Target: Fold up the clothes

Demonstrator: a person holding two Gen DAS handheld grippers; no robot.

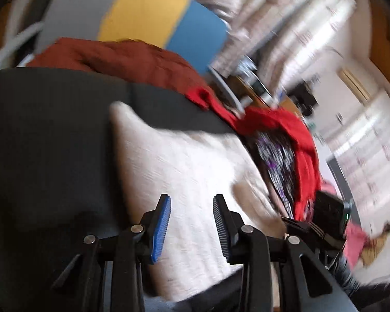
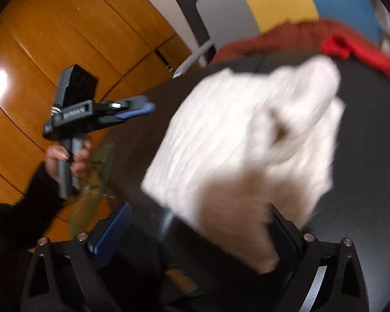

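Two grippers, your fingers apart on both, empty: left gripper, right gripper; folded white knitted garment mid-frame on black worktop.

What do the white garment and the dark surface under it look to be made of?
The white garment looks like soft ribbed knit, perhaps cotton or wool: fine parallel ridges show and its folds look thick. The dark surface seems smooth and matte, without shine; whether it is fabric or a hard top, blur leaves open.
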